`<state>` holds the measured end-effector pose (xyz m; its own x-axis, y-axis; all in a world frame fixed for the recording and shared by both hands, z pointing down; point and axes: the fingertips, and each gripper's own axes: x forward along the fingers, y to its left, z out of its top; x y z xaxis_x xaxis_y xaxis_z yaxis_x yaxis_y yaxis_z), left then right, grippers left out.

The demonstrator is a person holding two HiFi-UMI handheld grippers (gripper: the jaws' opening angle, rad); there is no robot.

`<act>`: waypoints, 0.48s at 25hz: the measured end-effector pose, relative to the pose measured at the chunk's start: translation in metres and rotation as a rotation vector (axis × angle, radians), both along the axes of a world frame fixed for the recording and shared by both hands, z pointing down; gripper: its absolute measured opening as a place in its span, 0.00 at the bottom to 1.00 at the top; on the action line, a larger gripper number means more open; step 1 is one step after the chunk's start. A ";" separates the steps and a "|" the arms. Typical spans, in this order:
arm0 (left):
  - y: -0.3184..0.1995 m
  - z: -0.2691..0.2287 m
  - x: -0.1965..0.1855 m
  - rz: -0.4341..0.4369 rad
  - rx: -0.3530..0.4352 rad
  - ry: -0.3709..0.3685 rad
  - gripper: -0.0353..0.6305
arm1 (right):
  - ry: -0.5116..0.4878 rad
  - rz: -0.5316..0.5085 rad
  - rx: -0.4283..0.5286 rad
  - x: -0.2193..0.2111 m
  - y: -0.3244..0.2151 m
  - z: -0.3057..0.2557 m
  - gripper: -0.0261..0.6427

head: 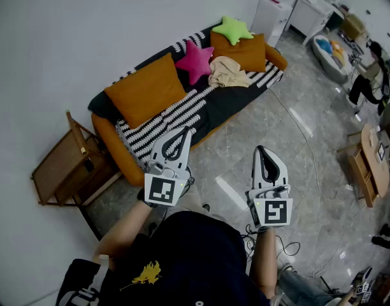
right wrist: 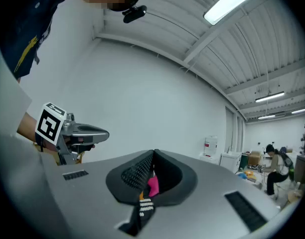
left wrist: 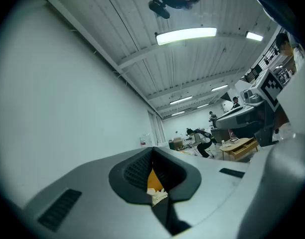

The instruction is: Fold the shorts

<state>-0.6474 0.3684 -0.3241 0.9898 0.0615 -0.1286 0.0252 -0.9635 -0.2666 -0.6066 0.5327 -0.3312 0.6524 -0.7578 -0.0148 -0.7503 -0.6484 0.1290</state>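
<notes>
On striped sofa (head: 177,112), crumpled beige shorts (head: 228,72), left gripper (head: 186,131) and right gripper (head: 259,150) jaws pressed together

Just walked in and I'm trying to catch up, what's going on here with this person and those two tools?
A person stands facing a sofa, holding a tool in each hand. The left tool and the right tool are both shut and empty, held out in the air short of the sofa. A crumpled beige garment, probably the shorts, lies on the seat beside a pink star pillow, with neither tool near it. Folding has not begun.
</notes>
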 end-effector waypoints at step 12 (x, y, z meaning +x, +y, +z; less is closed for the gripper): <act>0.010 0.012 0.001 0.020 -0.133 -0.020 0.07 | 0.014 0.041 0.040 -0.005 0.017 -0.002 0.06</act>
